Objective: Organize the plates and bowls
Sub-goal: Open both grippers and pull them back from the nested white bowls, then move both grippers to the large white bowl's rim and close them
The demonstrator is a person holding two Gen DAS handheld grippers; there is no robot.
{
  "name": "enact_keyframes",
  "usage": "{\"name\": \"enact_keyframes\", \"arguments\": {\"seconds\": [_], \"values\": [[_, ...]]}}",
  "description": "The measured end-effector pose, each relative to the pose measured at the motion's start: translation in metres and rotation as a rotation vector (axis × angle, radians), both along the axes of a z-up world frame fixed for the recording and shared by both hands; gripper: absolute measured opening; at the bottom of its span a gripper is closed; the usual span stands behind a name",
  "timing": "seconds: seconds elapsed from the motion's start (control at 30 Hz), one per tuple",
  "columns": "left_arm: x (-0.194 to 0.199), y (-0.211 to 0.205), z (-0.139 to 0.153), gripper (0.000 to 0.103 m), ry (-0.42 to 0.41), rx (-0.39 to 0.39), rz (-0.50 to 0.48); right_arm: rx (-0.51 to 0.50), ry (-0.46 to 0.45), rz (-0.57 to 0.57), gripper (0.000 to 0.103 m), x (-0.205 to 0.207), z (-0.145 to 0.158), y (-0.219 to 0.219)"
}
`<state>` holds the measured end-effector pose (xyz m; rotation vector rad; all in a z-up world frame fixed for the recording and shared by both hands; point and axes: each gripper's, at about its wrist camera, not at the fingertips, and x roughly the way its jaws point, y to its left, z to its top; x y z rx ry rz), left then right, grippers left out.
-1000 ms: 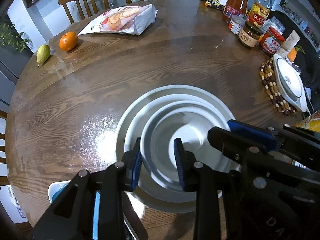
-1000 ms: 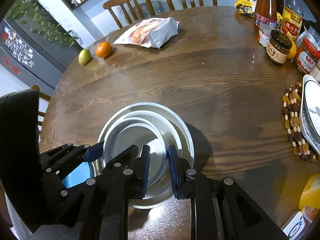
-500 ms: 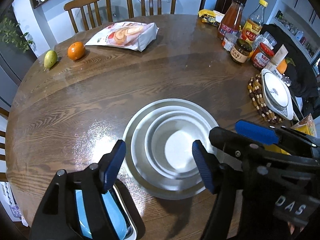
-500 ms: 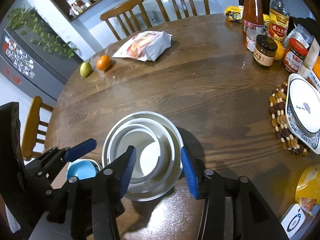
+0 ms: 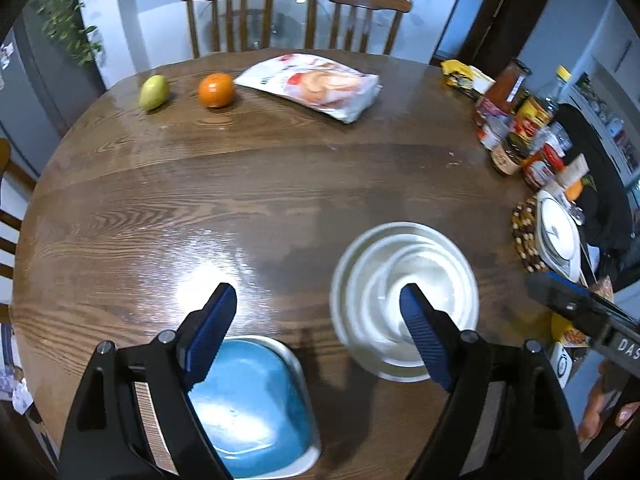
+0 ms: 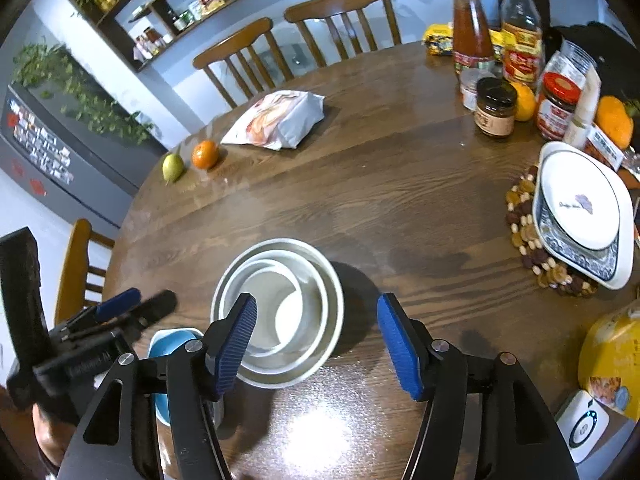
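A stack of nested white bowls [image 5: 404, 300] [image 6: 280, 308] sits on the round wooden table [image 5: 280, 184]. A blue square dish [image 5: 252, 408] lies at the near edge, left of the stack; it also shows in the right wrist view [image 6: 172, 344]. My left gripper [image 5: 316, 316] is open and empty, above the table between the blue dish and the bowls. My right gripper [image 6: 316, 328] is open and empty, raised over the near side of the bowl stack. A white square plate with a blue rim [image 6: 580, 208] [image 5: 558, 236] rests on a beaded trivet [image 6: 524, 232] at the right.
Jars and sauce bottles [image 6: 496, 108] crowd the far right. A snack bag [image 5: 312, 84], an orange [image 5: 216, 90] and a pear [image 5: 153, 92] lie at the far side. Chairs [image 5: 296, 16] stand behind the table. A yellow packet [image 6: 608, 364] and a white device [image 6: 584, 424] lie near right.
Both grippers have opened wide, let go of the bowl stack and pulled back and up. The left gripper has swung left, so the blue dish now lies below it.
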<state>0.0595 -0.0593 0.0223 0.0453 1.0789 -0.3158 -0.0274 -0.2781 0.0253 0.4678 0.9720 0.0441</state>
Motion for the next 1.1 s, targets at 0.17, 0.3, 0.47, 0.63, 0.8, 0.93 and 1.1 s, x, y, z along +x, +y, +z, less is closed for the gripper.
{"name": "enact_keyframes", "arguments": {"seconds": [0.17,0.3,0.47,0.63,0.8,0.93,1.1], "values": [[0.008,0.008,-0.012,0.083,0.051,0.023,0.01,0.01,0.036,-0.018,0.064,-0.004,-0.009,-0.008],[0.011,0.008,-0.02,0.081,0.072,0.057,0.002,0.017,0.066,-0.028,0.064,-0.006,-0.018,-0.013],[0.015,0.006,-0.026,0.08,0.083,0.09,-0.002,0.013,0.087,-0.026,0.064,-0.005,-0.027,-0.013],[0.02,0.004,-0.03,0.074,0.092,0.103,-0.013,0.012,0.107,-0.026,0.064,0.0,-0.036,-0.017],[0.026,0.001,-0.033,0.066,0.125,0.083,-0.017,0.05,0.138,-0.006,0.064,0.006,-0.044,-0.017],[0.028,-0.003,-0.034,0.061,0.128,0.092,-0.025,0.054,0.133,0.002,0.063,0.01,-0.045,-0.015],[0.031,-0.009,-0.042,0.057,0.164,0.082,-0.039,0.087,0.141,0.015,0.053,0.018,-0.052,-0.014]]}}
